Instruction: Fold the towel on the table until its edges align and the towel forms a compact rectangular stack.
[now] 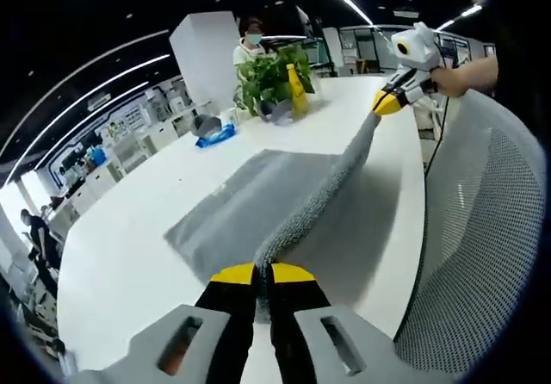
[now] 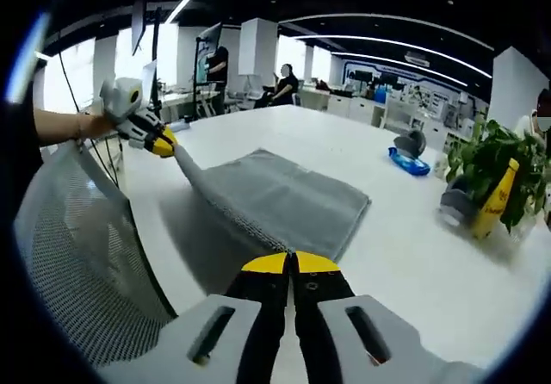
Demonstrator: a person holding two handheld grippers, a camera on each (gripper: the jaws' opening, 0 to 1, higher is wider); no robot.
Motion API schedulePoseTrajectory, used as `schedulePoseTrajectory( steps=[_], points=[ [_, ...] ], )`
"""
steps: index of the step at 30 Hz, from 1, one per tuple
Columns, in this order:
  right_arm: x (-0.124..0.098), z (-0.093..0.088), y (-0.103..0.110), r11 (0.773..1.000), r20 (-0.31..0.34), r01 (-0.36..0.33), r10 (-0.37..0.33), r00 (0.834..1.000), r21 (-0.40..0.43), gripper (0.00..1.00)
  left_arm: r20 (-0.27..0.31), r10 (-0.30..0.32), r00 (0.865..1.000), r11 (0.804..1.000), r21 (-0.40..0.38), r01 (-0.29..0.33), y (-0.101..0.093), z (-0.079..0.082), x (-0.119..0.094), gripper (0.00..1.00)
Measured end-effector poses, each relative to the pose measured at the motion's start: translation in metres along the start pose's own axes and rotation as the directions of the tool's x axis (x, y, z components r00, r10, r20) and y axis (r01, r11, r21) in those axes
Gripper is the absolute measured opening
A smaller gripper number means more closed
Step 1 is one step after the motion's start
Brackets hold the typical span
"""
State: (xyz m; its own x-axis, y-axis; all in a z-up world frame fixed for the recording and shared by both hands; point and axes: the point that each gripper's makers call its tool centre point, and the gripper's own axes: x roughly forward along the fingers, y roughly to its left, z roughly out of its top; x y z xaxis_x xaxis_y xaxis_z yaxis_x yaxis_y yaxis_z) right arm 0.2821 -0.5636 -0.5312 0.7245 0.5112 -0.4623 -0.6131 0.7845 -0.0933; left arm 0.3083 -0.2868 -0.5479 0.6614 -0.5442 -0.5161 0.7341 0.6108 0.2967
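- Towel (image 1: 258, 203): grey, lying partly flat on the white surface (image 1: 129, 272), with its near edge lifted off and stretched taut between your two grippers. In the right gripper view the same towel (image 2: 284, 199) spreads out flat beyond the raised edge.
- Your left gripper (image 1: 263, 274) has its yellow-tipped fingers (image 1: 234, 274) pressed together on one corner of the raised edge; the cloth runs up from between them.
- Your right gripper (image 2: 291, 263) likewise has its fingers (image 2: 267, 263) pinched shut on the other corner of that edge.
- In the left gripper view your right gripper (image 1: 387, 102) shows at the upper right, yellow tips clamped on the far end of the lifted edge, with your hand (image 1: 465, 76) behind it.
- In the right gripper view your left gripper (image 2: 162, 145) shows at the upper left, gripping the towel's corner above the surface edge.
- A grey mesh chair back (image 1: 482, 229) stands just beside the surface on your side; it also shows low left in the right gripper view (image 2: 77, 255).
- Further along the surface sit a potted green plant (image 1: 271, 78) with a yellow bottle (image 1: 298, 91) touching it, and a blue item (image 1: 215, 136) near a small dark object (image 1: 205, 124).
- A person (image 1: 250, 44) stands behind the plant.
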Motion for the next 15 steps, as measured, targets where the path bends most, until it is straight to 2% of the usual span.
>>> schedulePoseTrajectory(
  steps=[6,9,12,15],
  points=[
    [0.0,0.021,-0.005,0.998,0.048,0.048,-0.046,0.998,-0.038,0.0,0.006,0.035,0.999,0.999,0.021,-0.035,0.005,0.004,-0.002,0.04],
    [0.0,0.023,-0.006,0.997,0.051,0.061,-0.059,0.997,-0.052,0.0,0.023,0.047,0.999,0.999,0.022,-0.048,0.008,0.009,-0.006,0.04],
    [-0.002,0.027,-0.007,0.996,0.063,0.073,-0.069,0.996,-0.057,0.0,0.011,0.062,0.998,0.996,0.062,-0.062,0.007,0.012,-0.01,0.04],
    [-0.006,0.029,-0.007,0.99,0.055,0.1,-0.095,0.994,-0.101,0.0,0.017,0.072,0.997,0.993,0.091,-0.074,0.005,0.021,-0.015,0.04]
  ],
)
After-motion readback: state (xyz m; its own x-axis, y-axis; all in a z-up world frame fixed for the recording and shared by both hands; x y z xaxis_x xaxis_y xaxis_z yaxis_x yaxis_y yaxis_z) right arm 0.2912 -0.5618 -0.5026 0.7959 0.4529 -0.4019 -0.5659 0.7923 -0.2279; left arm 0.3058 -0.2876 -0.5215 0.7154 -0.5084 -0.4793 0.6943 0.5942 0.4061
